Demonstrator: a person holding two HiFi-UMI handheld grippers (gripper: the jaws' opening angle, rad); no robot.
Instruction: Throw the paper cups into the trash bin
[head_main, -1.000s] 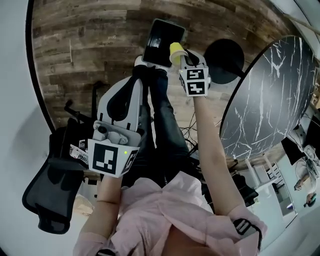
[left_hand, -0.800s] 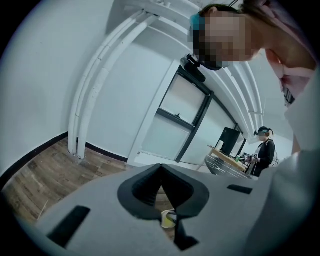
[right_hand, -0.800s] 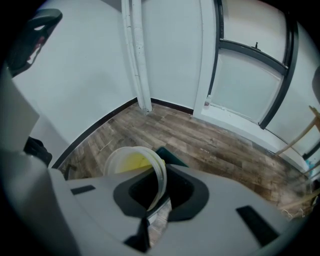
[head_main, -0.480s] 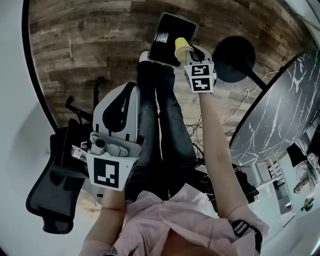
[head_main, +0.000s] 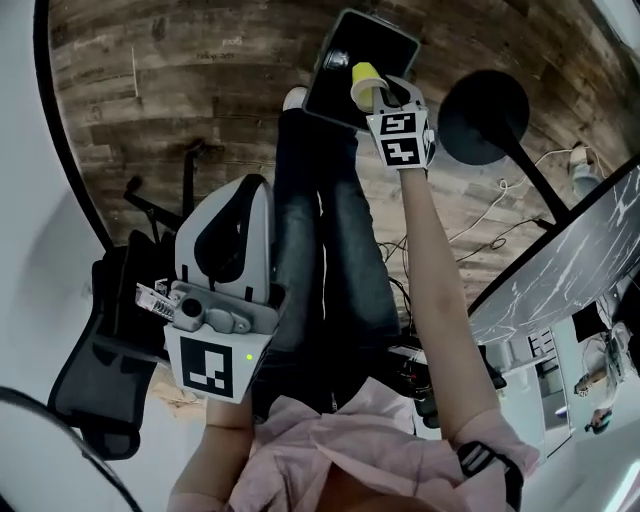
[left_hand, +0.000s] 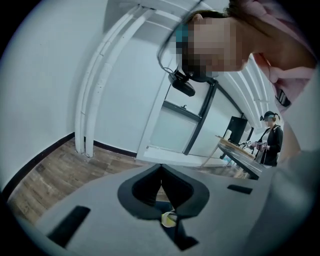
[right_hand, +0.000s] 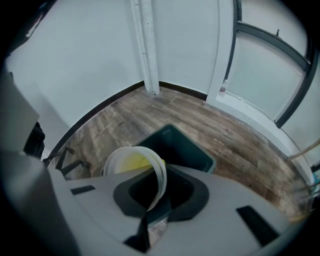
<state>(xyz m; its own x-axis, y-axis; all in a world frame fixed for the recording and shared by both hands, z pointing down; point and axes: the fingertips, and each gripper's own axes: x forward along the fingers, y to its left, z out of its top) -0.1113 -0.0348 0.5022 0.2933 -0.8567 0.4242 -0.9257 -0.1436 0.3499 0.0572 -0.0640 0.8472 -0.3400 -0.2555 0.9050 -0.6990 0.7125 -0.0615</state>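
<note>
In the head view my right gripper (head_main: 383, 95) reaches out at arm's length, shut on a yellow paper cup (head_main: 362, 79). The cup hangs over the open dark trash bin (head_main: 372, 52) on the wooden floor. In the right gripper view the cup (right_hand: 131, 164) lies on its side, its white rim pinched between the jaws of my right gripper (right_hand: 161, 175), and the bin (right_hand: 189, 148) stands just beyond. My left gripper (head_main: 250, 190) is held close to the body, far from the bin. In the left gripper view the left gripper (left_hand: 161, 170) is shut on nothing.
A black office chair (head_main: 100, 370) stands at the left. A round black table foot (head_main: 485, 112) sits right of the bin, with a dark marbled table top (head_main: 575, 265) further right. Cables (head_main: 440, 250) lie on the floor. The person's legs (head_main: 330, 220) stand before the bin.
My right gripper has carried the cup further out, from the bin's near edge to over its opening. The left gripper has stayed shut and close to the body.
</note>
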